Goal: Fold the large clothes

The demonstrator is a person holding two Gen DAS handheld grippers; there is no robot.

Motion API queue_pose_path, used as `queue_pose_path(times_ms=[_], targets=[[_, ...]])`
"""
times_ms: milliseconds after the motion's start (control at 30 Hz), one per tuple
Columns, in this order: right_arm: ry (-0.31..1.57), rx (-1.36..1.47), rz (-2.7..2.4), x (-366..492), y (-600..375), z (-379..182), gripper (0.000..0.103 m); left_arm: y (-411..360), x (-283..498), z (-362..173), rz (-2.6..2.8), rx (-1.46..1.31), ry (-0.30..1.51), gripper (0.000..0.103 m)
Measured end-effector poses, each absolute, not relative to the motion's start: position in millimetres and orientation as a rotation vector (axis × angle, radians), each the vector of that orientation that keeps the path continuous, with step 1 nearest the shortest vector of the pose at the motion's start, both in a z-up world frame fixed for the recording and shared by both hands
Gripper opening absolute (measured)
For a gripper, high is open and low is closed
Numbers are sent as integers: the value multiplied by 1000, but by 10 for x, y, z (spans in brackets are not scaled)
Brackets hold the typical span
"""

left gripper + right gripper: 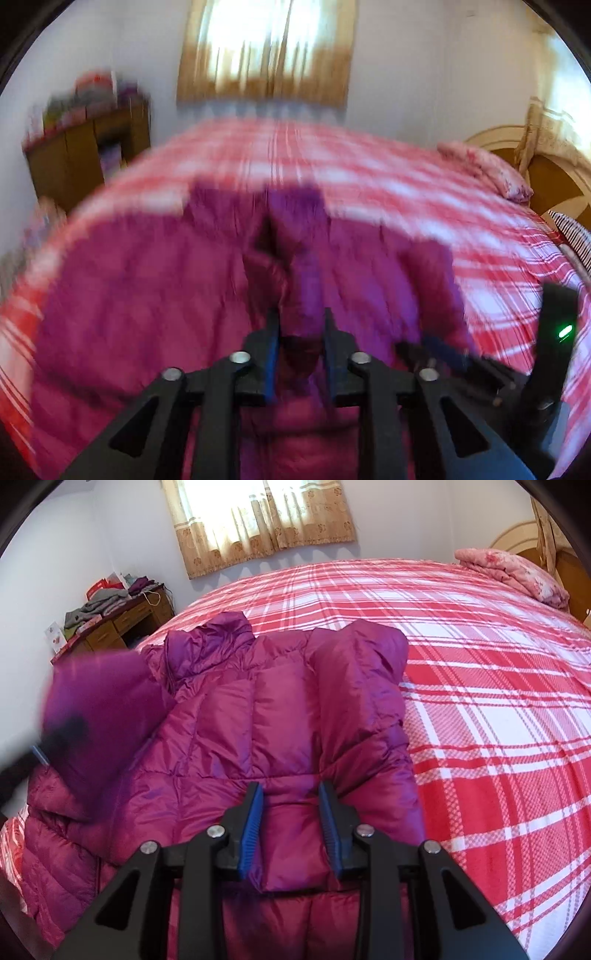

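One magenta down jacket is seen, spread ahead of the right gripper. Two grippers are counted; the left gripper is the second. One red plaid bed is counted beneath them. One folded pink quilt is seen far ahead to the right, one curtained window straight ahead, and one wooden desk ahead to the left.
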State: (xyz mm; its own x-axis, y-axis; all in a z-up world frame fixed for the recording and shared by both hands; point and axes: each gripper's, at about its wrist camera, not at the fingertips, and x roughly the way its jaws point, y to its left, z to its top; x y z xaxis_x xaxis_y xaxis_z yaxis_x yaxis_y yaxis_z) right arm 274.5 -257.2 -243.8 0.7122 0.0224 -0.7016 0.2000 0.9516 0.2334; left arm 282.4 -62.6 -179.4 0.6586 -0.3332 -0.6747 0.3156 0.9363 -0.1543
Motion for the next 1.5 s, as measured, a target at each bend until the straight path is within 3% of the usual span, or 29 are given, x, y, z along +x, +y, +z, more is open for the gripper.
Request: queue_pose_path(times_ms=[33,233,600,667,800,967,1267,1500], targets=[[773,309,-98,2741,-2578,-2439,34,-580,2867,-1852,-360,-36,801,41],[773,312,-97,2749,-2565,-2433,34,-596,2607,-1974,-409,19,799,69],[784,315,-106,2718,-2562,-2400,34,8,2222,-1927,-344,-60,832,70],[785,303,-116,2614,-2540,-2298,40,199,2196,-1902,-310,-81,831,70],[642,288,-96,2373,-2400,-1860,40,524,2226,-1782,-216,-92,776,70],[662,173,14,2806,-1981,-1591,40,601,2383,-1551,-147,-10,721,70],[851,-7,14,3175,-1783,-2186,35,850,3208,-1236,6,-21,693,70],[848,16,4,2999,-1926,-2385,35,857,3795,-1784,136,-69,801,70]])
